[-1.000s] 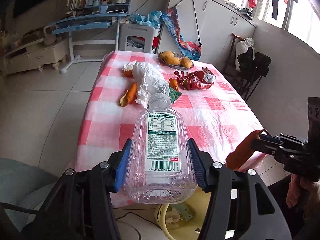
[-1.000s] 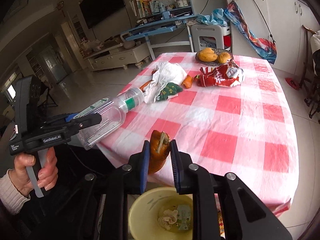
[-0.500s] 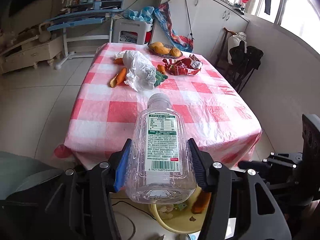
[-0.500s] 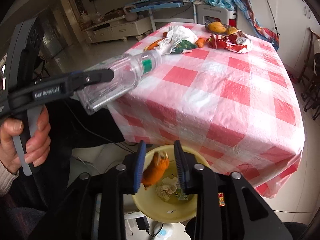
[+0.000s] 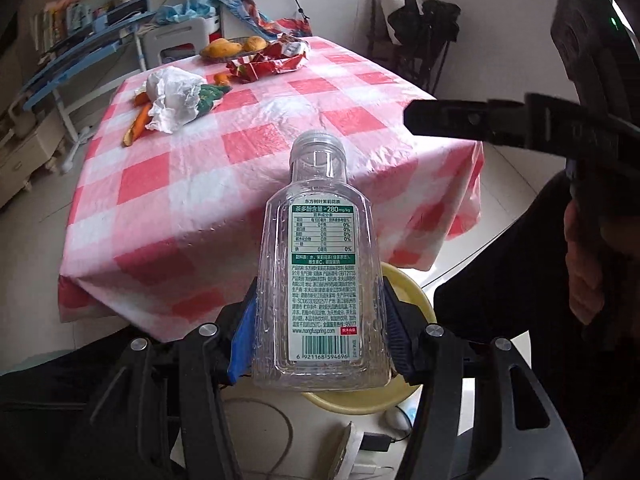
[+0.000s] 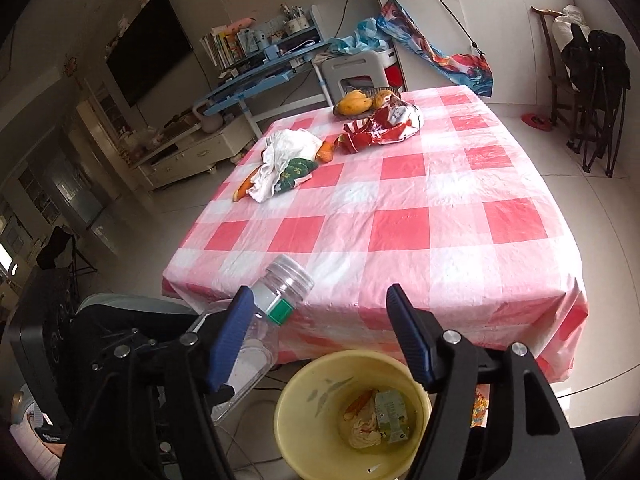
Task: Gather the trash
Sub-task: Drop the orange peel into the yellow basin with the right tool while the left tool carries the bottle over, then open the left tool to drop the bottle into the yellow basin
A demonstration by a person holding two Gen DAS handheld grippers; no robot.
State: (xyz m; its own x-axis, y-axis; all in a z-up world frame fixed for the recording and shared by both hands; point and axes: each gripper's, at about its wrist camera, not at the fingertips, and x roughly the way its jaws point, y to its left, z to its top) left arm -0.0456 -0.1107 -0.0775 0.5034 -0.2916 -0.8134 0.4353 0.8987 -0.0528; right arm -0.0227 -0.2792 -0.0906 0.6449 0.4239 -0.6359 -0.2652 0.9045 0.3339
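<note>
My left gripper (image 5: 320,336) is shut on a clear empty plastic bottle (image 5: 320,280) with a green-and-white label, held off the table's near edge, above the yellow trash bin (image 5: 412,292). In the right wrist view the bottle (image 6: 260,328) pokes in from the left beside the bin (image 6: 304,420). My right gripper (image 6: 320,324) is open and empty above the bin, which holds an orange peel piece, tissue and a small carton. On the table lie a white crumpled bag (image 6: 284,152), orange peels (image 6: 242,190) and a red snack wrapper (image 6: 384,128).
The table has a red-and-white checked cloth (image 6: 400,216). A bowl of mangoes (image 6: 356,104) stands at its far end. Cables and a charger (image 5: 372,444) lie on the floor by the bin. A folded black chair (image 6: 596,80) stands at the right wall.
My right gripper opened and the orange peel piece dropped into the yellow bin. Both grippers pulled back from the table, the left one carrying the bottle over the bin.
</note>
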